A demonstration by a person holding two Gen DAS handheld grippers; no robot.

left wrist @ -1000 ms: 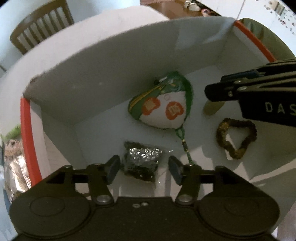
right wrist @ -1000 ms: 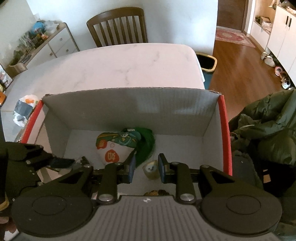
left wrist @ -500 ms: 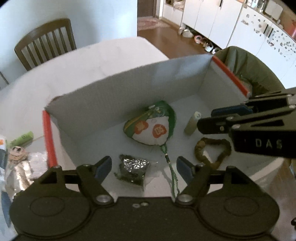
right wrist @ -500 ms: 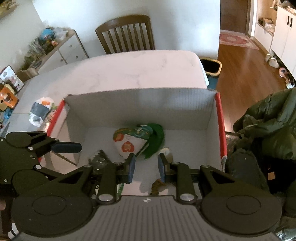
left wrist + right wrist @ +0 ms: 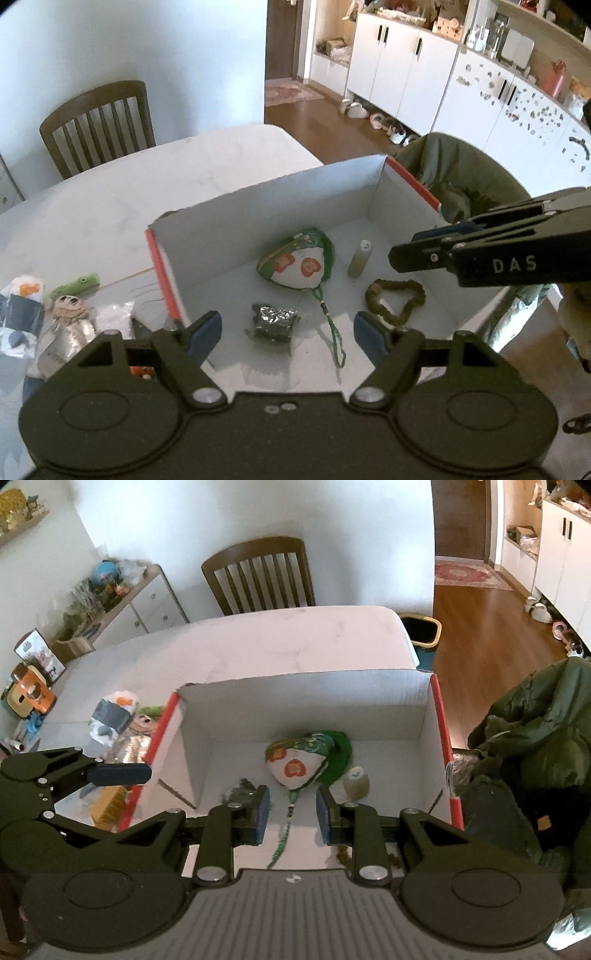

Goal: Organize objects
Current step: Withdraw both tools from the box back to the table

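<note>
Surface: white marble-patterned surface (image 5: 207,166) carried the box, with a wooden chair (image 5: 258,579) at its far side.
Box: white cardboard box (image 5: 280,199) with red edges stood open on the surface's near right part.
Jacket: green jacket (image 5: 535,738) was heaped just right of the box.
Left gripper: left gripper (image 5: 288,330) hovered over the box's near left corner, jaws spread wide and empty.
Right gripper: right gripper (image 5: 291,814) hovered above the box's near edge, jaws parted with nothing between them.
Pouch: heart-shaped pouch (image 5: 295,267) with green trim lay mid-box, its cord trailing toward the near wall.
Loop: brown beaded loop (image 5: 395,299) lay right of the pouch.
Packet: dark foil packet (image 5: 273,323) lay near the cord.
Bottle: small pale bottle (image 5: 359,258) stood between pouch and right wall.
Outside: toy figure (image 5: 70,310) and wrapped packs lay left of the box.
</note>
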